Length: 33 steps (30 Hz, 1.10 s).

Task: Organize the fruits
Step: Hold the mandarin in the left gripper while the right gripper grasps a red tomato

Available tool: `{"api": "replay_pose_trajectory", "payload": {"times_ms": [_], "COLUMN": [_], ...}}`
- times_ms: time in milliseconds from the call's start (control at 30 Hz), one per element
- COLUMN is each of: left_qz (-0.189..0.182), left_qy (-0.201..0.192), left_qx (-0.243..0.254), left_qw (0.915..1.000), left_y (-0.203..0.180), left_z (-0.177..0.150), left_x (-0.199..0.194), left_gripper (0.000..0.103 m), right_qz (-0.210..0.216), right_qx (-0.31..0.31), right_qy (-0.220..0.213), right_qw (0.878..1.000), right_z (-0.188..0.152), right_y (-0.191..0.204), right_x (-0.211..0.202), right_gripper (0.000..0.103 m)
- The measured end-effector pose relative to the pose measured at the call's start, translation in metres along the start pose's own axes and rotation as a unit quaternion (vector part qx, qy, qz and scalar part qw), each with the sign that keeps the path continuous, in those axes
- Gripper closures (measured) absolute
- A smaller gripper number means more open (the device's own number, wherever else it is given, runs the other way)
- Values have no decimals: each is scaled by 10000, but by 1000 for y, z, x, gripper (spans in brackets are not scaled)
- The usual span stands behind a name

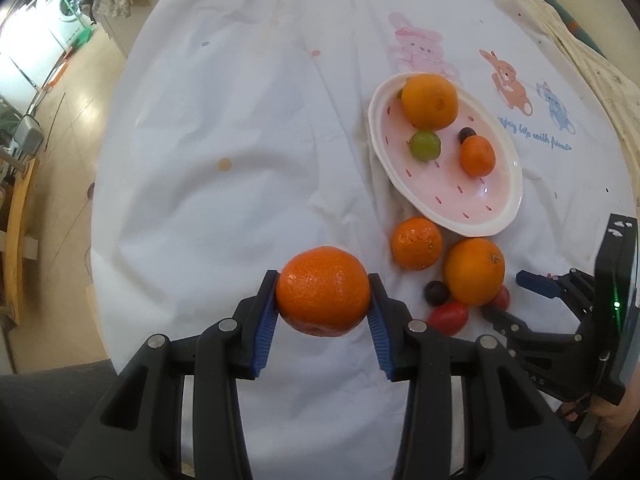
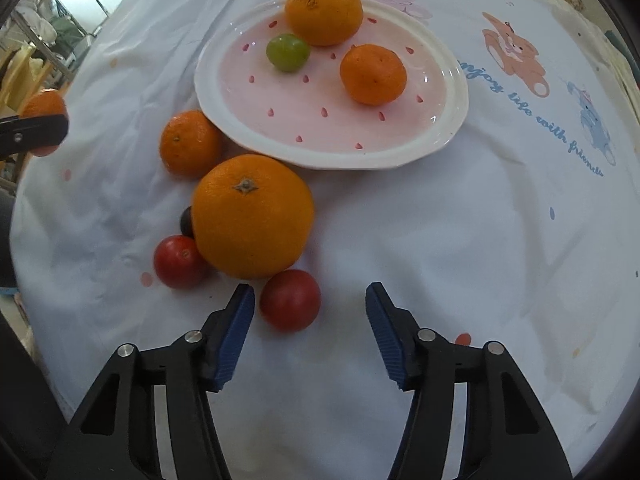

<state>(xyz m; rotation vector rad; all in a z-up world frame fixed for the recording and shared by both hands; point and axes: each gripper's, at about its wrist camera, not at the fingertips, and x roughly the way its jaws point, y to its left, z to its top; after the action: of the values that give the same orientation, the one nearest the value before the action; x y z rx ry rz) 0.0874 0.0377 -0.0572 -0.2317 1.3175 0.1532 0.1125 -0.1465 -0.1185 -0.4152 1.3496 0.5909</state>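
L gripper (image 1: pixel 323 300): fingers (image 1: pixel 267 320) clamped on a mandarin (image 1: pixel 322 297), blue pads pressed to both its sides, held above the white cloth (image 1: pixel 224 120) on the counter, well left of the plate (image 1: pixel 508 200).

Landmark = pink oval plate w/ white rim, on the cloth. On plate: big orange (image 1: pixel 429 101) at far end, green round fruit (image 1: pixel 425 145) just beside it, small mandarin (image 1: pixel 477 156) nearer the middle, dark grape (image 1: pixel 466 133) touching that mandarin's far side.

Off plate, near-left of its rim: loose mandarin (image 2: pixel 189 144) just beside rim; large orange (image 2: pixel 252 216) close to rim, stem end up. Dark grape (image 2: pixel 186 221) tucked against large orange's left side. Red tomato (image 2: pixel 179 261) touches large orange at its near-left; second red tomato (image 2: pixel 291 300) sits just beside its near edge.

R gripper (image 2: pixel 310 312): fingers (image 2: pixel 236 328) part open, nothing gripped. Second tomato lies between them, close to left pad; can't tell if it touches, clear gap to right pad. Gripper well near of the plate.

Cloth print of cartoon animals (image 2: pixel 516 56) to the right of the plate.
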Motion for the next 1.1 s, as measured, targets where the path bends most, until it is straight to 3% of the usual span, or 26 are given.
{"api": "replay_pose_trajectory", "payload": {"times_ms": [100,167,200,367,500,700,833,1100], "left_qz": [-1,-18,-23,60,6,-42,224,41], "left_qy": [8,14,10,-85,69,64,-21,-30], "left_qx": [48,56,65,206,168,234,445,717], "left_qw": [10000,10000,10000,9997,9998,9997,9988,9974], "left_y": [-3,-4,-5,-10,-7,-9,-14,-22], "left_z": [-1,-3,-3,-6,-8,-12,-14,-28], "left_x": [1,2,2,2,7,10,11,6], "left_gripper": [65,65,65,65,65,65,65,65], "right_qz": [-56,-160,-148,34,112,314,391,670], "right_qx": [-106,-207,-200,-52,132,464,678,1057], "right_qy": [32,60,80,32,-98,-448,-686,-1214], "right_qw": [9999,9996,9997,10000,9998,9974,9946,9847], "right_z": [0,-1,-3,-5,-13,-31,-42,-51], "right_y": [8,12,14,11,6,-7,-8,-2], "right_x": [4,8,8,1,-14,-46,-65,-88], "right_gripper": [52,68,71,71,71,71,71,71]}}
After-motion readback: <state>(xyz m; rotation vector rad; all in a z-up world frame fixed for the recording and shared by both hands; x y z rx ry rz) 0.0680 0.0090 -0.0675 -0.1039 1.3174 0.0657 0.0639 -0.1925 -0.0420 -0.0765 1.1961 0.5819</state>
